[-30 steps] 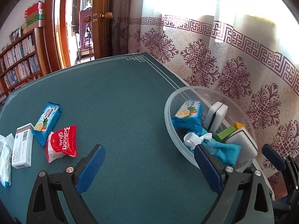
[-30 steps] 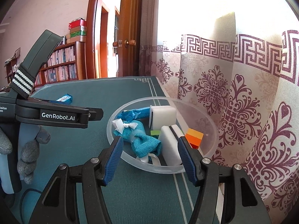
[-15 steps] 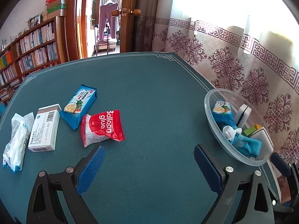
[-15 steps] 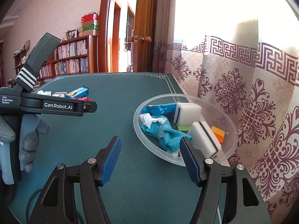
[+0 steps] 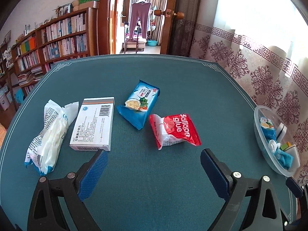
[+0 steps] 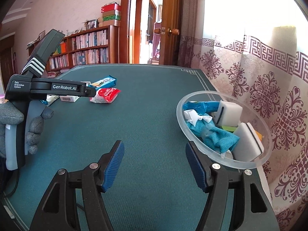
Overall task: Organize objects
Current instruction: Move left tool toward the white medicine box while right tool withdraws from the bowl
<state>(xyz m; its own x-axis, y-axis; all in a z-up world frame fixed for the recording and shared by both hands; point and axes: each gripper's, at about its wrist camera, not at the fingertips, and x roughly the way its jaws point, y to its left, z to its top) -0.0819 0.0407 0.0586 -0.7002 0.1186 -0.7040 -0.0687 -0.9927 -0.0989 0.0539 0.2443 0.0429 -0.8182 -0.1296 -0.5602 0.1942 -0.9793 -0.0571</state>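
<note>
The right gripper [image 6: 154, 162] hangs over the green table [image 6: 146, 115] just left of the clear bowl [image 6: 194, 140], its blue jaws apart with nothing between them. Inside the bowl lie a teal cloth [image 6: 215, 136], two white sponges [image 6: 229, 113] and what seems to be a blue packet [image 6: 200, 105]. Far left of the bowl, a gloved hand [image 6: 23, 127] holds the left gripper [image 6: 92, 92], near a red packet [image 6: 105, 95].

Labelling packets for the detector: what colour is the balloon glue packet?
Red with white lettering and a white end; the glue packet shows best in the left wrist view.
</note>
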